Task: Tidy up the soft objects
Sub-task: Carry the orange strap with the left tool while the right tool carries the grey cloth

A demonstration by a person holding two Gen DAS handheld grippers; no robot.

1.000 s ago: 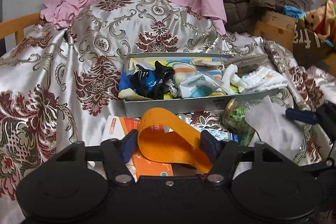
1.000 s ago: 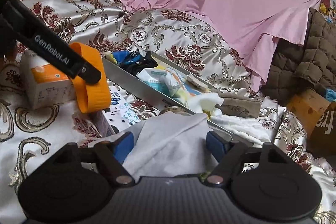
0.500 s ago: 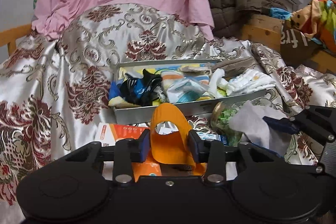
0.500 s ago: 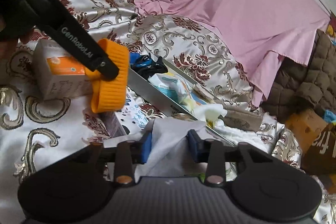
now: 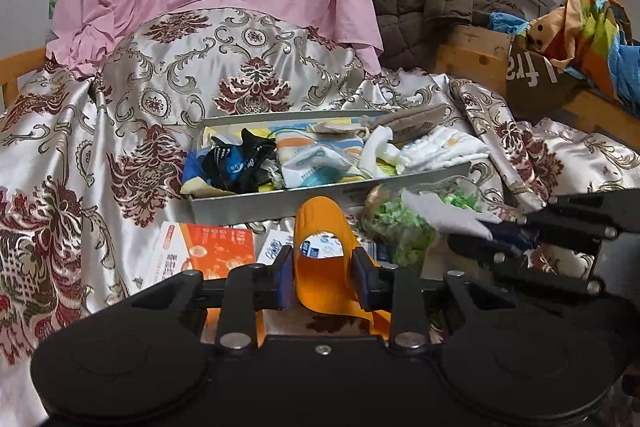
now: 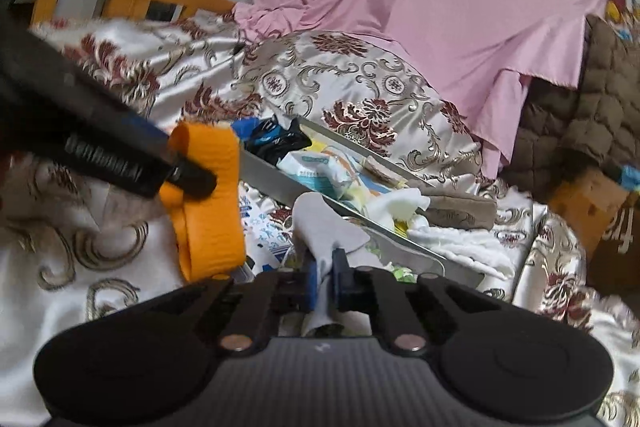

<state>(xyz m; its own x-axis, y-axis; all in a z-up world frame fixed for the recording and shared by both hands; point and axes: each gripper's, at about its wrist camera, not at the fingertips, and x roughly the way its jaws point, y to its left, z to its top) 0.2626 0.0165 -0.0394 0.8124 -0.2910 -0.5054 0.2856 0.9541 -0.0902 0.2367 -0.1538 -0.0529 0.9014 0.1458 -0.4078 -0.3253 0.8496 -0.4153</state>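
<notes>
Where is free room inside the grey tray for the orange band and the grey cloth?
Little is free: the grey tray is covered end to end, black socks left, striped cloth middle, white towel right. Open satin lies left of it. Boxes and a jar crowd its front.

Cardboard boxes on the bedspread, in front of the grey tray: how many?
2 visible: orange-and-white cardboard box left of the orange elastic band; blue-and-white printed box behind the band. More may be hidden.
</notes>
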